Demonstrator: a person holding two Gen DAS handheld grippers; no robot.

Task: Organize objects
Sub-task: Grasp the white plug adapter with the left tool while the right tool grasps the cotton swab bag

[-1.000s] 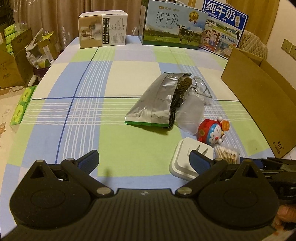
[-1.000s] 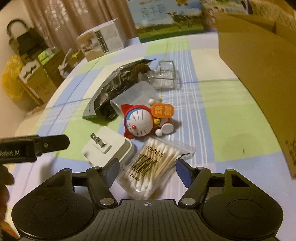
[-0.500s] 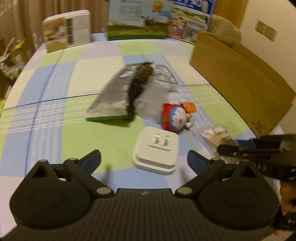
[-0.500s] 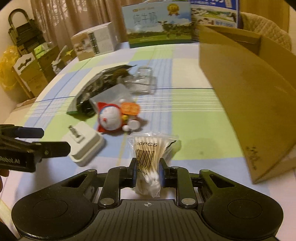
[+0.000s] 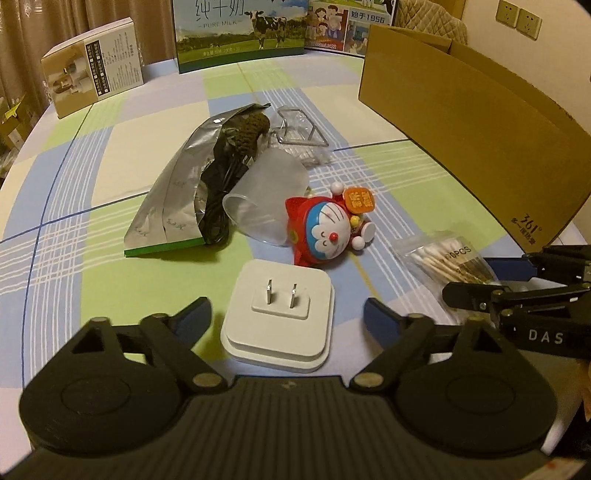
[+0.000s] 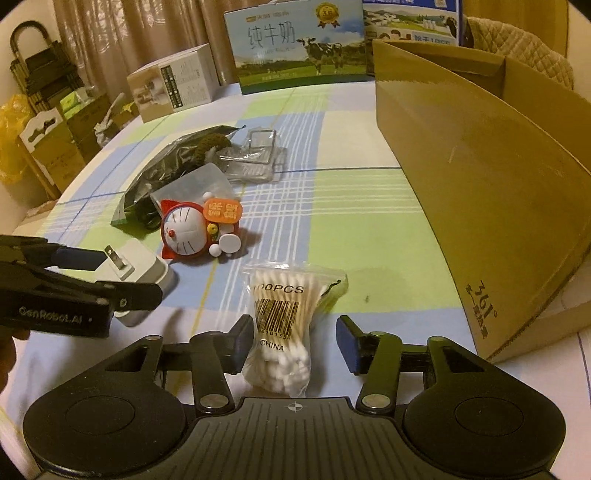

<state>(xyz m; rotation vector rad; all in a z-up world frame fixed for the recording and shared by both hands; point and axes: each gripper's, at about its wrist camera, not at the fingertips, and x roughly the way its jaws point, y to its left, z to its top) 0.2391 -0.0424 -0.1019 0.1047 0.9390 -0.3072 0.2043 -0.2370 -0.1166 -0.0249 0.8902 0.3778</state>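
The left gripper [image 5: 286,317] hangs over the white plug [image 5: 279,315], which lies prongs-up on the checked tablecloth [image 5: 110,177]; the jaws are closing, each pad apart from the plug. The right gripper [image 6: 295,341] straddles the swab bag [image 6: 286,325], its jaws opening; the left pad looks just beside the bag, maybe brushing it. The red toy [image 5: 327,230] lies behind the plug, against a clear cup [image 5: 264,199]. A cardboard box [image 6: 480,177] stands to the right.

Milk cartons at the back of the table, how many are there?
2: a green pure-milk carton at the far edge's middle, and a blue-topped carton beside it, partly behind the cardboard box. More may be hidden.
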